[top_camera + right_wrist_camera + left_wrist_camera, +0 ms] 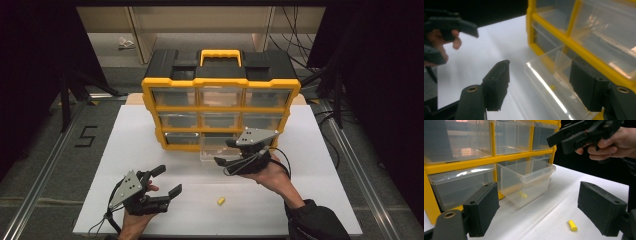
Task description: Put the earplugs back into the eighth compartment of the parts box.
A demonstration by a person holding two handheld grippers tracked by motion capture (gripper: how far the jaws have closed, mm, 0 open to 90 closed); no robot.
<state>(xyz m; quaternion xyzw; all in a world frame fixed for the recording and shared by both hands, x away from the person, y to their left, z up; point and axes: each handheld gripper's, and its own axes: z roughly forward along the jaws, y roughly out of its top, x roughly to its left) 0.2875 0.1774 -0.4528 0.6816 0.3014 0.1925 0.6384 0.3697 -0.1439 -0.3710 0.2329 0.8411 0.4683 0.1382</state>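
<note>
White tabletop [150,150] amid dark curtains, grey floor [45,165]

I am working in what looks like a lab or recording workshop. Ahead of my grippers a white table [150,145] stands on grey carpet between metal floor rails [42,170], with a taped number 5 [86,136] to the left. Black curtains [30,75] flank the space, cables [295,47] trail beyond, and a yellow-and-black parts organiser [220,100] sits on the table.

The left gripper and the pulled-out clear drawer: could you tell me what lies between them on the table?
Bare white table separates the left gripper from the clear drawer in the high view; the yellow piece lies off to the right.
</note>
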